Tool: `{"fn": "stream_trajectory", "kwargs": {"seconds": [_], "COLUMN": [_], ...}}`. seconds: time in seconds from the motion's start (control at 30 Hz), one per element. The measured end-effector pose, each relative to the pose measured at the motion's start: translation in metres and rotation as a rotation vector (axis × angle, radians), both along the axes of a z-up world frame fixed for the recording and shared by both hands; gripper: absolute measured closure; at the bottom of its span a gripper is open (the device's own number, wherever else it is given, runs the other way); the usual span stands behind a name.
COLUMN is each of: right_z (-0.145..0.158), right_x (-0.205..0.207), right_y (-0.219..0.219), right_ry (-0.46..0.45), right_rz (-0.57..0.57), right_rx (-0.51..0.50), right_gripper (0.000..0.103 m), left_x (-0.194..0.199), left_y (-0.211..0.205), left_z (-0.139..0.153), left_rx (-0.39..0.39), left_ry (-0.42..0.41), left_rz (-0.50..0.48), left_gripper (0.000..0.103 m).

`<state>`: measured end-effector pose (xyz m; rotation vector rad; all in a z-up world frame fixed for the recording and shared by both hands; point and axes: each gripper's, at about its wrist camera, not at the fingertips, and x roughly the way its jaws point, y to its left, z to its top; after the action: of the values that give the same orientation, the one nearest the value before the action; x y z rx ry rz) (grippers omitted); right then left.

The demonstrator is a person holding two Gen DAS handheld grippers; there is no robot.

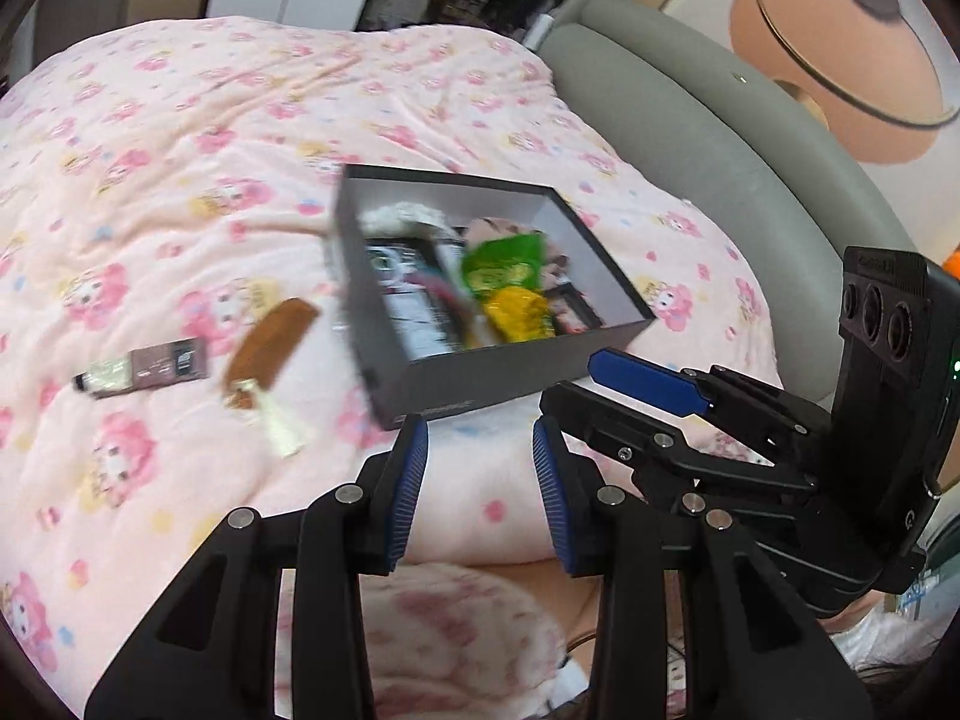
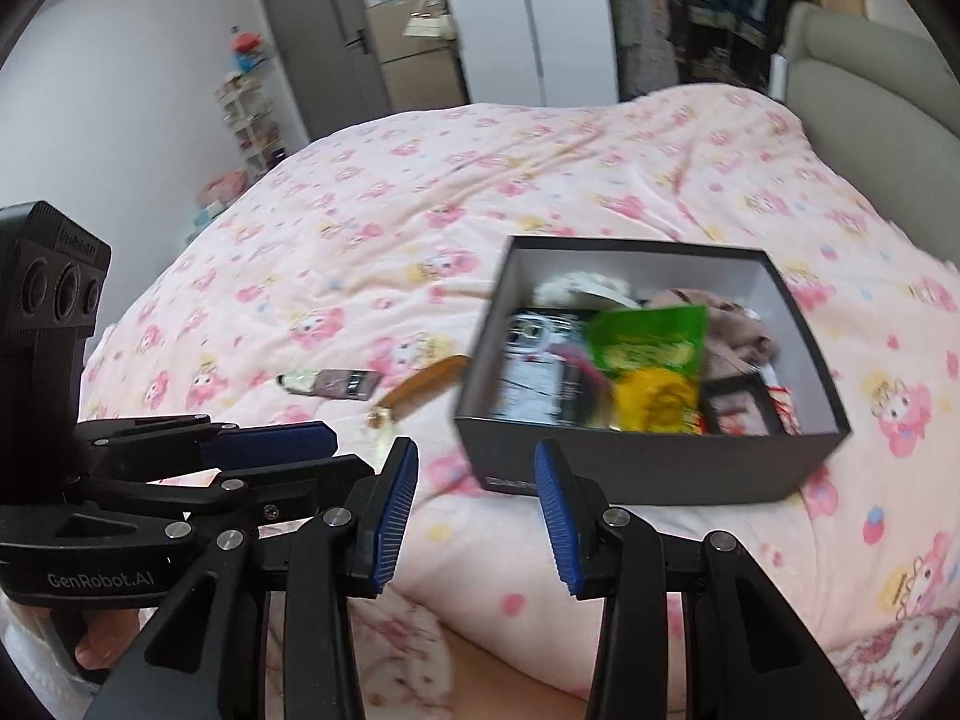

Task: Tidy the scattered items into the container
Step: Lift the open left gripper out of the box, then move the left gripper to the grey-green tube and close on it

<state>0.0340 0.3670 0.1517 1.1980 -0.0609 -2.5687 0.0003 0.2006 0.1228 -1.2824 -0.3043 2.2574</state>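
A dark grey open box (image 1: 480, 369) (image 2: 636, 468) sits on the pink bed and holds several items, among them a green packet (image 1: 504, 264) (image 2: 654, 342) and a yellow packet (image 1: 522, 312) (image 2: 657, 399). Left of the box lie a brown wooden comb with a tassel (image 1: 270, 348) (image 2: 429, 384) and a small brown tube (image 1: 147, 369) (image 2: 333, 384). My left gripper (image 1: 480, 444) is open and empty, just short of the box's near wall. My right gripper (image 2: 477, 468) is open and empty at the box's near left corner; it also shows in the left wrist view (image 1: 606, 402).
The pink patterned quilt (image 1: 210, 150) (image 2: 480, 180) covers the bed. A grey padded headboard (image 1: 690, 132) (image 2: 870, 78) runs along the right. A folded pink blanket (image 1: 450, 618) lies at the near edge. Shelves and a grey door (image 2: 324, 42) stand beyond the bed.
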Motion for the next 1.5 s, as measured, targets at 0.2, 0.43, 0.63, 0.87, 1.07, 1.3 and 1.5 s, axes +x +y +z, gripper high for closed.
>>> {"fn": "stream_trajectory", "kwargs": {"seconds": [0.2, 0.43, 0.63, 0.87, 1.07, 1.3, 1.5], "right_z": [-0.012, -0.072, -0.109, -0.139, -0.173, -0.192, -0.188], "right_x": [-0.015, -0.073, -0.111, -0.165, -0.198, -0.214, -0.208], "right_y": [-0.061, -0.111, -0.134, -0.164, -0.173, -0.171, -0.179], "right_ry": [-0.038, -0.343, -0.400, -0.447, -0.497, -0.525, -0.483], "right_rz": [0.086, 0.245, 0.233, 0.221, 0.175, 0.169, 0.243], "right_rx": [0.001, -0.171, -0.042, -0.016, -0.009, -0.088, -0.116], "right_gripper": [0.067, 0.066, 0.066, 0.063, 0.063, 0.055, 0.058], "left_x": [-0.005, -0.020, -0.044, -0.082, -0.111, -0.126, -0.120], "left_y": [-0.068, -0.141, -0.187, -0.228, -0.253, -0.253, -0.246], "left_z": [-0.017, -0.064, -0.123, -0.157, -0.179, -0.200, -0.182], "left_rx": [0.017, 0.031, 0.091, 0.031, 0.068, 0.189, 0.130], "left_ry": [-0.039, -0.138, -0.252, -0.292, -0.311, -0.324, -0.297], "left_rz": [0.112, 0.306, 0.408, 0.553, 0.623, 0.604, 0.590], "left_gripper": [0.067, 0.067, 0.067, 0.064, 0.064, 0.066, 0.068]}}
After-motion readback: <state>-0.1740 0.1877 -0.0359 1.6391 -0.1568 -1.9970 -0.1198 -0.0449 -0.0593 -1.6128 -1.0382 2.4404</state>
